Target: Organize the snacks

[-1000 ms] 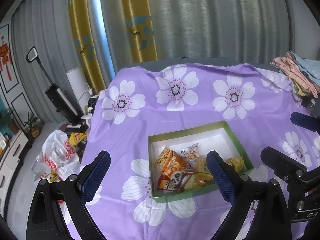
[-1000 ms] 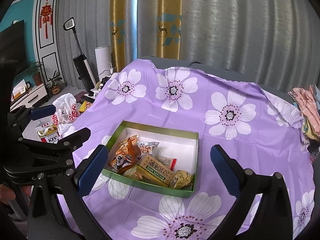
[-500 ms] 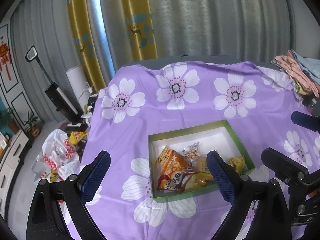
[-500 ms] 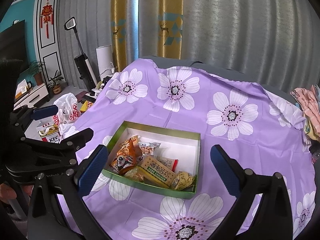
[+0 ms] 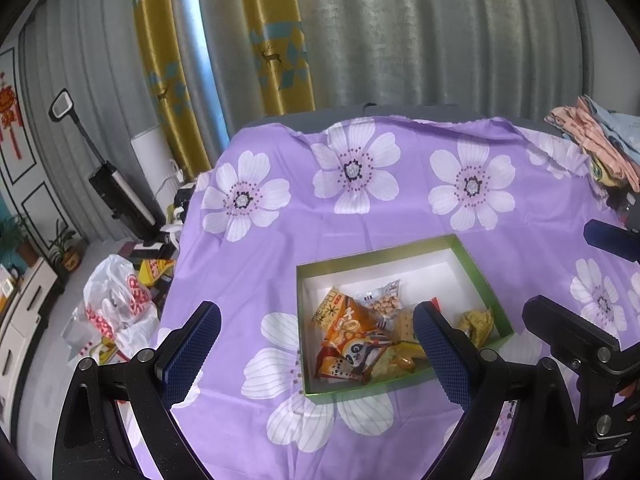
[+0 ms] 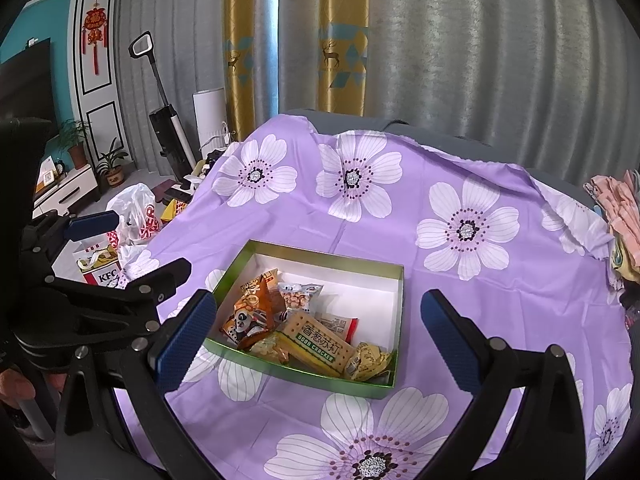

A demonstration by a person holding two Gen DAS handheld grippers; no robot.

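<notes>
A green box with a white inside (image 5: 472, 258) (image 6: 394, 276) lies on the purple flowered tablecloth (image 5: 360, 220) (image 6: 440, 184). It holds several snack packets: an orange panda packet (image 5: 352, 344) (image 6: 250, 314), a clear bag of nuts (image 5: 382, 300) (image 6: 298, 296), a soda cracker pack (image 6: 318, 342) and a yellow wrapped snack (image 5: 476, 322) (image 6: 368, 360). My left gripper (image 5: 316, 344) is open and empty, above the table's near side. My right gripper (image 6: 320, 332) is open and empty, above the box.
A pile of folded clothes (image 5: 600, 140) (image 6: 618, 208) lies at the table's right edge. On the floor to the left are plastic bags (image 5: 116, 304) (image 6: 136, 216), a KFC bag (image 6: 102, 270) and a stick vacuum (image 5: 112, 184) (image 6: 164, 120). Curtains hang behind the table.
Both grippers have drifted slightly; the box sits a little lower in both views. Both stay open and empty. The snacks have not moved.
</notes>
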